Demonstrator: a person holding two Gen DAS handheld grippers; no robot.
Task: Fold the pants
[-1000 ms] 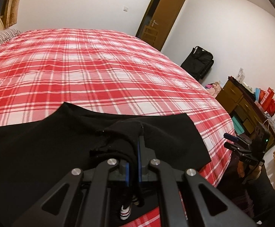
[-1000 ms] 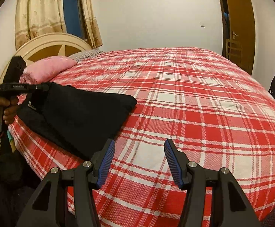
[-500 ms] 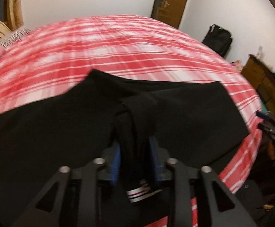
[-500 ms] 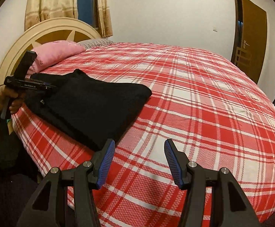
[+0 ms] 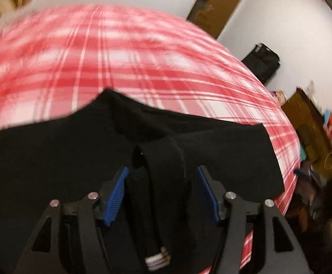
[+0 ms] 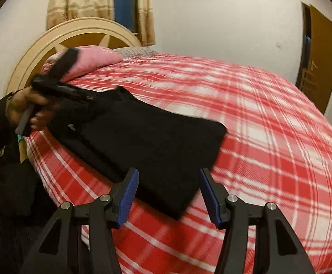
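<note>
a bed with a red and white plaid cover fills both views, rounded by the lens and soft with motion blur in the left wrist view; nearest in that view, the left gripper stands with its blue ribbed pads spread apart, a thick fold of the black pants lying between them without being pinched, a small striped label showing at its lower end; the pants, a matte, heavy knit, lie folded in a flat slab near the bed's edge, one corner pointing toward the middle of the cover; in the right wrist view the right gripper hangs released over the slab's near corner, a hand holding the other tool at the far end; beyond, wide bare plaid, a pink pillow, a cream arched headboard, a brown door.
</note>
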